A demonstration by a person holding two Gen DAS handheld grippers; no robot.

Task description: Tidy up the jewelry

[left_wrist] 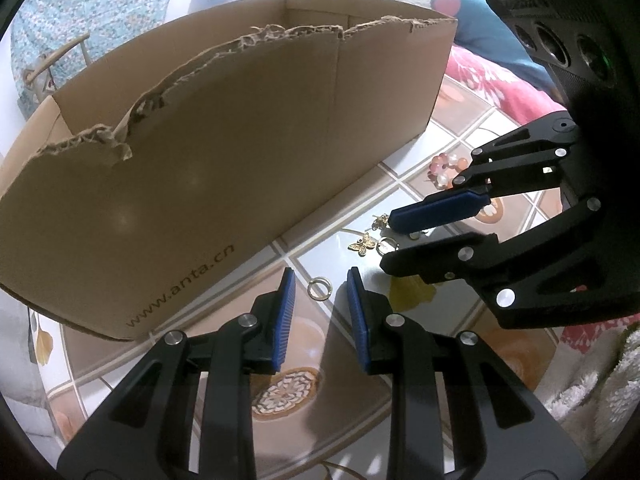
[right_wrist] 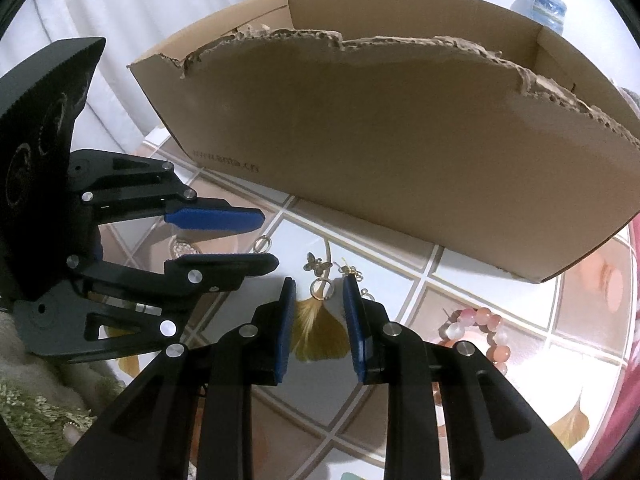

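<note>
No piece of jewelry is seen inside the cardboard box (left_wrist: 224, 152); its interior is mostly hidden behind the torn near wall, so what it already holds cannot be told. Everything that is visible lies on the glass-topped table (left_wrist: 308, 344) in front of the box, so the sorting is judged to be at an early stage, with every visible piece left to be moved.

The left gripper (left_wrist: 321, 286) is held part-open and empty above the table, with a plain ring (left_wrist: 320, 288) lying on the glass between its pads, untouched. The right gripper (right_wrist: 320, 298) is likewise part-open with nothing clasped; a second ring (right_wrist: 323, 289) and the small pieces beside it lie just ahead of its tips.

Counted across both views: one box; two grippers; two loose rings; one butterfly charm (left_wrist: 362, 245); one beaded bracelet of pink and white beads (right_wrist: 486, 334), set apart to the right; and a small gold cluster (left_wrist: 380, 221) near the right gripper's upper pad, too small to be identified or counted by pieces. The yellow ginkgo leaves (right_wrist: 318, 334) are taken as print under the glass and are not counted as jewelry
</note>
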